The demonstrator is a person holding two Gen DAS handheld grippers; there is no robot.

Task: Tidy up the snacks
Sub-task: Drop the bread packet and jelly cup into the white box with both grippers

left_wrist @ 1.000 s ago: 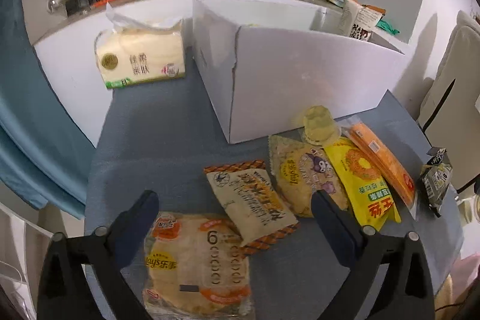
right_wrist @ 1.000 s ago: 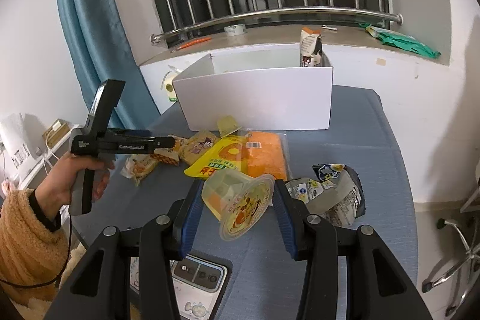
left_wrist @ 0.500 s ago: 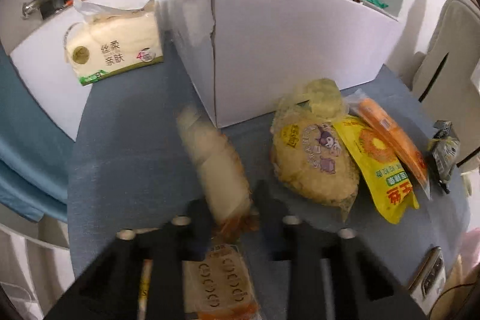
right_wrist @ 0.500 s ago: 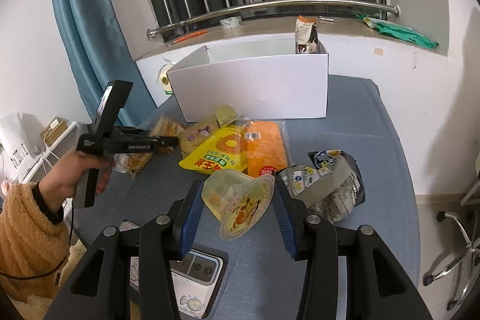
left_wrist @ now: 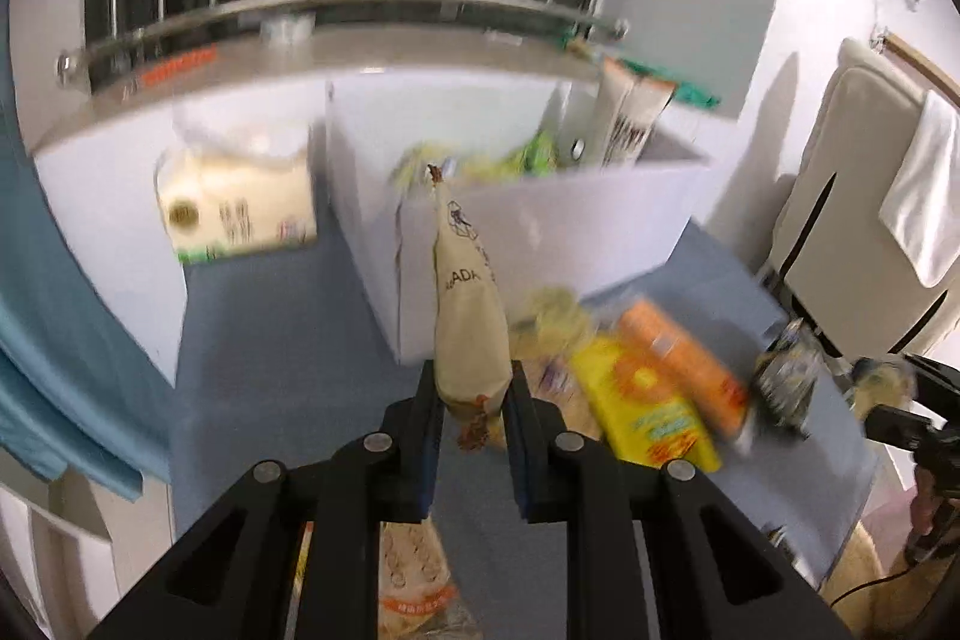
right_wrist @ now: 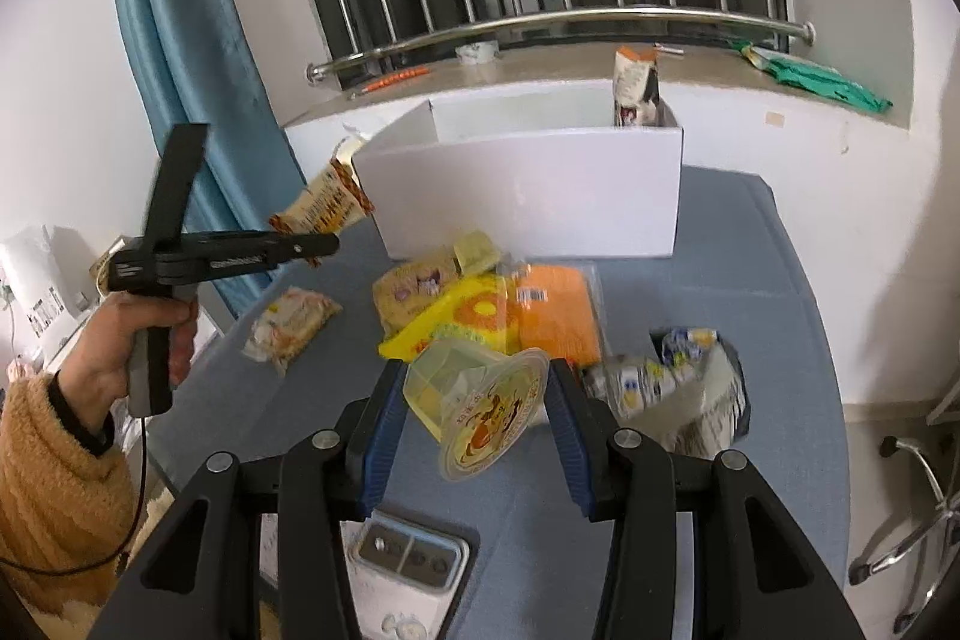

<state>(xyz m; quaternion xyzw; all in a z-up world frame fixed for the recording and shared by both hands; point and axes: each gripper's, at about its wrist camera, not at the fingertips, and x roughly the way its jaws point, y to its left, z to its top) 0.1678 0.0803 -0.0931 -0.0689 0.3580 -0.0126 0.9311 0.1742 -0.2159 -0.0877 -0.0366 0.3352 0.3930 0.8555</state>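
My left gripper (left_wrist: 474,418) is shut on a beige cracker packet (left_wrist: 465,310) with brown crimped ends, held edge-on above the blue table. From the right wrist view that packet (right_wrist: 324,205) hangs off the left gripper (right_wrist: 312,244) beside the left corner of the white box (right_wrist: 540,184). My right gripper (right_wrist: 474,400) is shut on a yellow jelly cup (right_wrist: 474,400), tilted with its printed lid toward the camera. Snack bags (left_wrist: 510,160) lie inside the white box (left_wrist: 540,226), and a tall packet (left_wrist: 630,118) stands in its far corner.
Loose on the table (right_wrist: 720,280): a yellow bag (right_wrist: 462,316), an orange pack (right_wrist: 552,316), a chips bag (right_wrist: 291,322), a blue-and-silver bag (right_wrist: 672,382), a phone (right_wrist: 408,568). A tissue pack (left_wrist: 234,208) stands left of the box. A curtain (right_wrist: 180,40) hangs left.
The left gripper went from open over the packets to shut on the cracker packet and lifted it off the table toward the box. The right gripper kept still with the jelly cup.
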